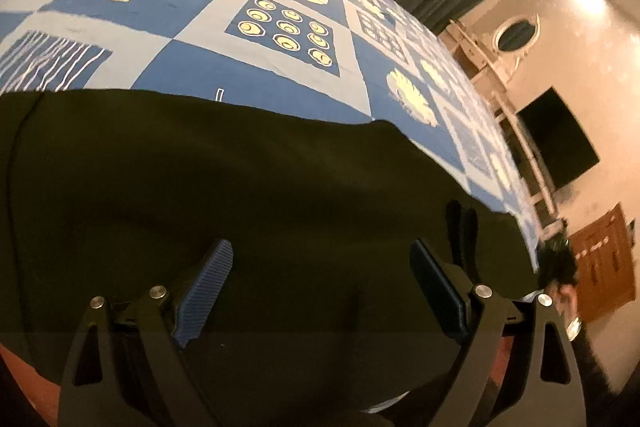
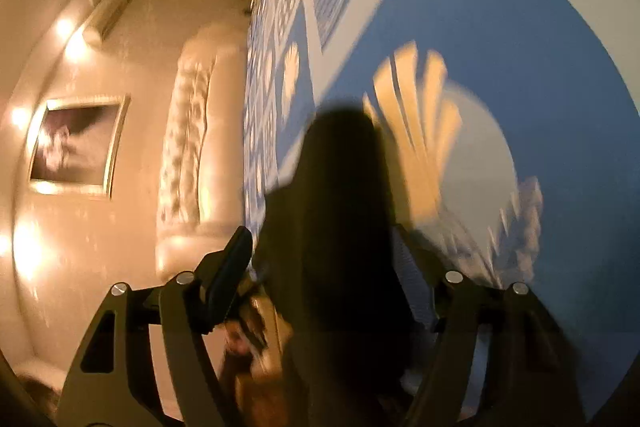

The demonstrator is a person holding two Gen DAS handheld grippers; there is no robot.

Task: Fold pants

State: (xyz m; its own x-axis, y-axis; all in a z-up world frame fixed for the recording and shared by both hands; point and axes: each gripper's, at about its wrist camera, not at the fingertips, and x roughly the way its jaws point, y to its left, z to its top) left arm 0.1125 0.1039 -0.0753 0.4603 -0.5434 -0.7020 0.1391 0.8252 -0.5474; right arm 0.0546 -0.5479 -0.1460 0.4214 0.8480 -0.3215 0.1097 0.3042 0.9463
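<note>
Dark matte pants (image 1: 208,187) spread flat on blue patchwork bedspread (image 1: 256,67), far edge straight. Left gripper (image 1: 320,291) spread wide above cloth, ribbed blue pads (image 1: 208,287) bare. Right gripper (image 2: 320,267) parted around a blurred dark fold of pants; grip impossible to tell.

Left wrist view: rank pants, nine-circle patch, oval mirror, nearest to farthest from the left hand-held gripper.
1. Pants: dark cloth right under the open left hand-held gripper.
2. Nine-circle patch: ahead on the bedspread.
3. Oval mirror: far wall, upper right.
</note>
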